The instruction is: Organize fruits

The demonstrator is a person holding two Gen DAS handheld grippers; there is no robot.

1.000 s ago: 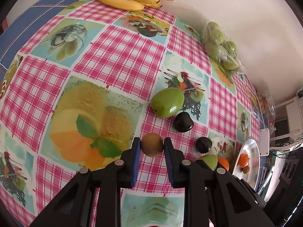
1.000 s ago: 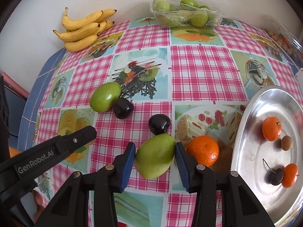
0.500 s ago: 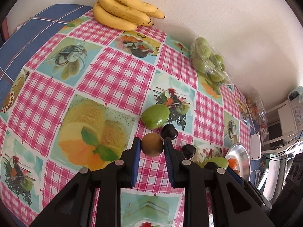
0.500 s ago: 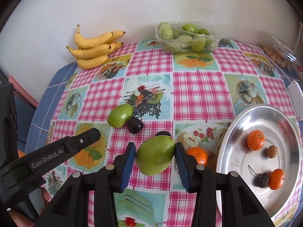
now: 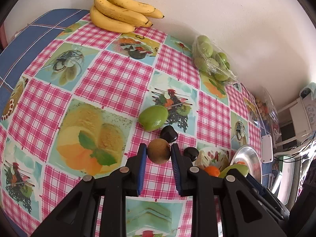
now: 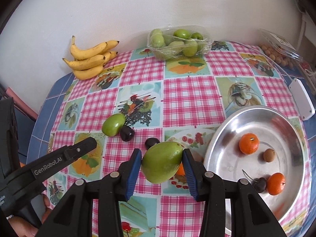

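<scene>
Each camera looked forward and down along its own hand-held gripper, raised above the worktop [image 5: 116,75]. The left view faced the wall from the left side; the right view sat further right. Both shared the bananas [image 5: 120,9] [image 6: 88,59] and the metal plate [image 6: 225,158].

Pink-and-white gingham squares alternated with pale turquoise food prints across the tablecloth [image 6: 189,98], and plain blue showed at the surface [image 6: 59,86] edge. The bananas [image 6: 88,61] were yellow with dark flecks. The left gripper [image 5: 159,154] was black with blue pads on its fingers [image 5: 142,164], and the kiwi [image 5: 159,154] was brown. The mango [image 6: 162,165] was green, the plums [image 6: 127,133] near black, and the tray [image 6: 223,148] silver with bright orange tangerines [image 6: 248,143]
</scene>
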